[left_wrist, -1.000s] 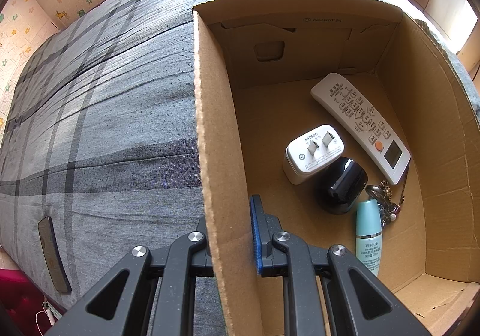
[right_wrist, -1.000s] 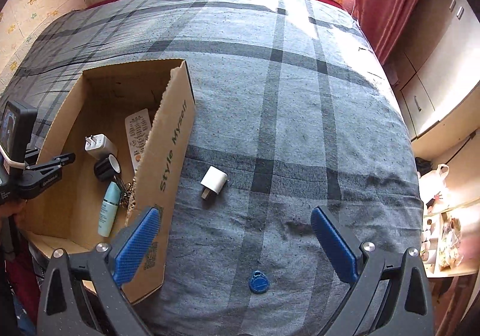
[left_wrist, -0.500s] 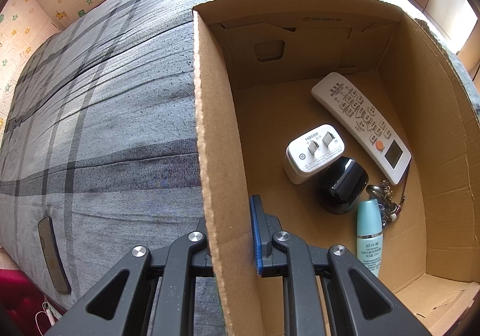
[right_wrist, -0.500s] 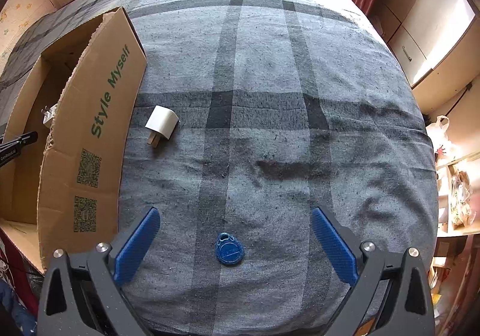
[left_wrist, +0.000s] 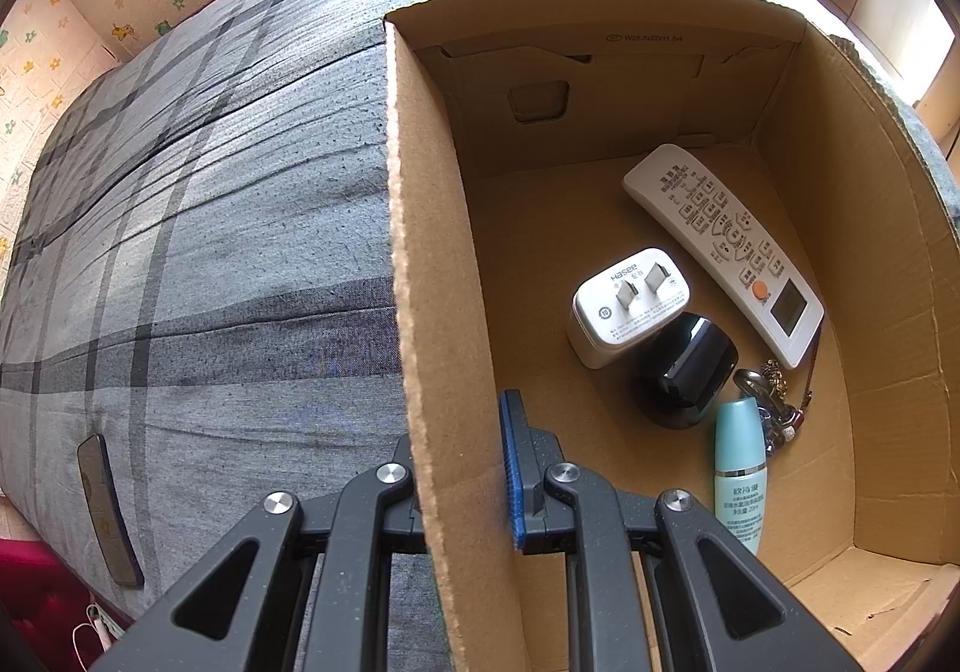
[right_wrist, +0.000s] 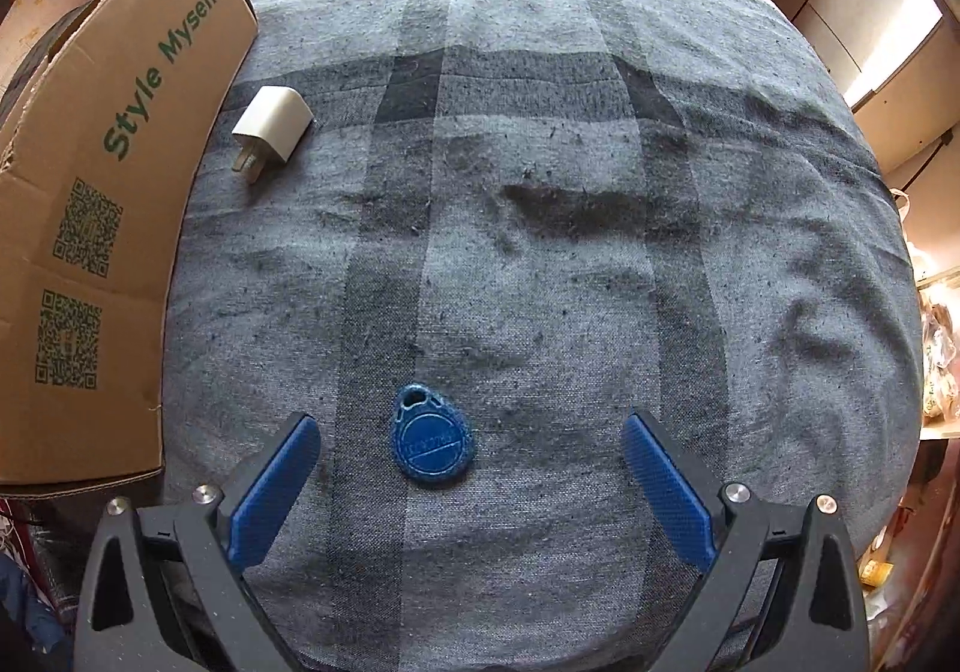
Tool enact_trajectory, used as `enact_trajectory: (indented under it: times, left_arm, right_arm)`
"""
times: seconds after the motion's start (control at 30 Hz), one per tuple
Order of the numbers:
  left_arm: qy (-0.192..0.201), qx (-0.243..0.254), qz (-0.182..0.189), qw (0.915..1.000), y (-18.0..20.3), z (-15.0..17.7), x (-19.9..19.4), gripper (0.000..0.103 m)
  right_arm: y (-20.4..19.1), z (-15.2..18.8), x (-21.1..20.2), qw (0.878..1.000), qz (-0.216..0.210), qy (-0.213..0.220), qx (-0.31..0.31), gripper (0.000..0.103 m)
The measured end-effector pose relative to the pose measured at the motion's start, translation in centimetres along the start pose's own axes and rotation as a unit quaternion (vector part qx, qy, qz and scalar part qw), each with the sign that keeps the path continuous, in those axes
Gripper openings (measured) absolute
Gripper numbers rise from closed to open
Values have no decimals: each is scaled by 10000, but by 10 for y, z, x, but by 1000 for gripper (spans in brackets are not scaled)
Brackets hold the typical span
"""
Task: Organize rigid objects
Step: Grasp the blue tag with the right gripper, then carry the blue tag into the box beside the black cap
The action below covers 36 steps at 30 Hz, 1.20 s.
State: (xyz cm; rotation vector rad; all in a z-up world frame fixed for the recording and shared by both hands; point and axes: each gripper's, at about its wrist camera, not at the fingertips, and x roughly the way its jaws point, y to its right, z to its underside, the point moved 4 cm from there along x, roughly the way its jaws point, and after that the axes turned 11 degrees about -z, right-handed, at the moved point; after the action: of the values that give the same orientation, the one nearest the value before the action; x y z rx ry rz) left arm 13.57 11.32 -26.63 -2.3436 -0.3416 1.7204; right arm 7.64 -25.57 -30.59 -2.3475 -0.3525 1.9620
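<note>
My left gripper (left_wrist: pixel 465 468) pinches the box (left_wrist: pixel 420 264) wall. Inside lie a remote (left_wrist: pixel 720 246), charger (left_wrist: pixel 627 306), black gadget (left_wrist: pixel 690 366), tube (left_wrist: pixel 739 474) and keys (left_wrist: pixel 774 396). My right gripper (right_wrist: pixel 471 468) gapes over the tag (right_wrist: pixel 431 441); a plug (right_wrist: pixel 273 129) waits beside the box.

in the cardboard box (left_wrist: pixel 444 276) lie a remote (left_wrist: pixel 720 246), a plug adapter (left_wrist: pixel 624 306) before it, a round gadget (left_wrist: pixel 690 372) and a tube (left_wrist: pixel 739 468). on the bed (right_wrist: pixel 540 192), beside the box, a charger (right_wrist: pixel 273 129); nearer, a key fob (right_wrist: pixel 431 435).
</note>
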Motion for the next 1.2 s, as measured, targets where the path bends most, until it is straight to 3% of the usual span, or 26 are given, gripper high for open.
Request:
enact_trajectory:
  times: [0.2,0.33,0.47,0.53,0.57,0.9,1.2]
  left_arm:
    - [-3,5,-8,10000,1,0,0,16]
    - [-3,-4,-1,10000,1,0,0,16]
    - [-7,-18,1,10000,0,0,1,16]
    - [-1,-8,-4,10000,0,0,1,16]
    - [1,-1,-11,10000,1,0,1,16]
    - [0,9,-16,10000,1,0,0,16]
    - [1,10,-16,10000,1,0,0,16]
  right_arm:
    - [9,7,11,9999,-58,-35,113,101]
    - [5,7,9,10000,-51,-21,46,87]
    - [1,7,7,9998,-163,-36,54,57]
    - [-2,2,2,9998,-213,-15,25,31]
    - [-3,2,2,9998,-191,-21,-1,28]
    - [-7,6,-15,9997,-240,32,-49,28]
    - [-14,-11,-43,9995,-261,130,-136,28]
